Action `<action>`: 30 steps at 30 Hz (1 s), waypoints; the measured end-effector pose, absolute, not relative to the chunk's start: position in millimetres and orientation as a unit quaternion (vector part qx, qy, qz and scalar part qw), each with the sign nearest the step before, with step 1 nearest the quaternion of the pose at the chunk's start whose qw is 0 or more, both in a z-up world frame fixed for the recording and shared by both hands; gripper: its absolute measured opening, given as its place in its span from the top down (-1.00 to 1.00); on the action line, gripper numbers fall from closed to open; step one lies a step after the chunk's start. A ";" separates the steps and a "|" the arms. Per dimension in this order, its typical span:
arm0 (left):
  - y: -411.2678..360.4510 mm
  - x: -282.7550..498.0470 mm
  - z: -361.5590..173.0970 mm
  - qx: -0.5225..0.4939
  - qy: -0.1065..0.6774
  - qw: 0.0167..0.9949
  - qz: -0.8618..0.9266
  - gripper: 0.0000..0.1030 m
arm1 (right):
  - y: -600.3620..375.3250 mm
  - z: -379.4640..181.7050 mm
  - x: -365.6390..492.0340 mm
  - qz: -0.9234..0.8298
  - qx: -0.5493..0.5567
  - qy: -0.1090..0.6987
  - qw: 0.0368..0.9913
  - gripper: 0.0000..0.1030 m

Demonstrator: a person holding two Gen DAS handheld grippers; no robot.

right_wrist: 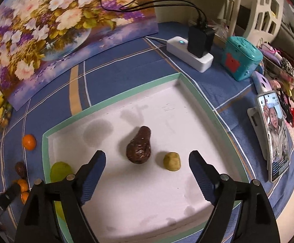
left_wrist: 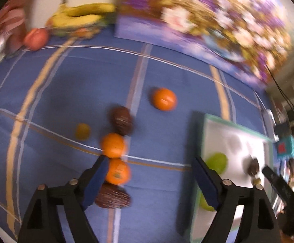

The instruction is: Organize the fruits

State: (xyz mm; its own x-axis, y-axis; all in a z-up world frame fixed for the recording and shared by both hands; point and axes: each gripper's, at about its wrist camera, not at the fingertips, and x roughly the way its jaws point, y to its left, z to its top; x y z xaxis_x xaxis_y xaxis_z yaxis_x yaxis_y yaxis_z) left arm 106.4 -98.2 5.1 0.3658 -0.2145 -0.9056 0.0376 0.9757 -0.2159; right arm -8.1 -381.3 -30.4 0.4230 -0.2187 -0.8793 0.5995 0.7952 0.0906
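In the left wrist view my left gripper stands open over the blue checked cloth, nothing between its fingers. By its left finger lie an orange and a dark brown avocado. Further off lie a second orange, another dark avocado, a small green-brown fruit and a third orange. In the right wrist view my right gripper hangs open above the white tray, over a dark avocado and a small yellowish fruit. A green fruit sits in the tray's left corner.
Bananas and a red fruit lie at the cloth's far edge. A flower painting leans at the back. A white power strip with a black charger, a teal box and a phone stand right of the tray.
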 end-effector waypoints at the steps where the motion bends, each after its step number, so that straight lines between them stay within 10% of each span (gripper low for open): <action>1: -91.4 108.0 5.1 -0.085 0.556 0.824 -0.069 -0.77 | -378.3 -30.3 -6.9 -0.246 0.197 0.476 0.821 -0.71; 30: 27.3 102.5 41.9 -0.145 0.486 0.861 0.021 -1.00 | -272.9 -22.6 26.6 -0.092 0.183 0.464 0.862 -0.87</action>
State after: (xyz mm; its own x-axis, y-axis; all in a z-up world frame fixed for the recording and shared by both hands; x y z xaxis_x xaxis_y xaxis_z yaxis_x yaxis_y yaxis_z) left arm 102.5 27.3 41.9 0.5260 -0.1049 -0.8440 -0.1781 0.9568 -0.2300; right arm 26.6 -272.9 -22.6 0.5531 0.0108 -0.8330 0.3286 0.9160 0.2301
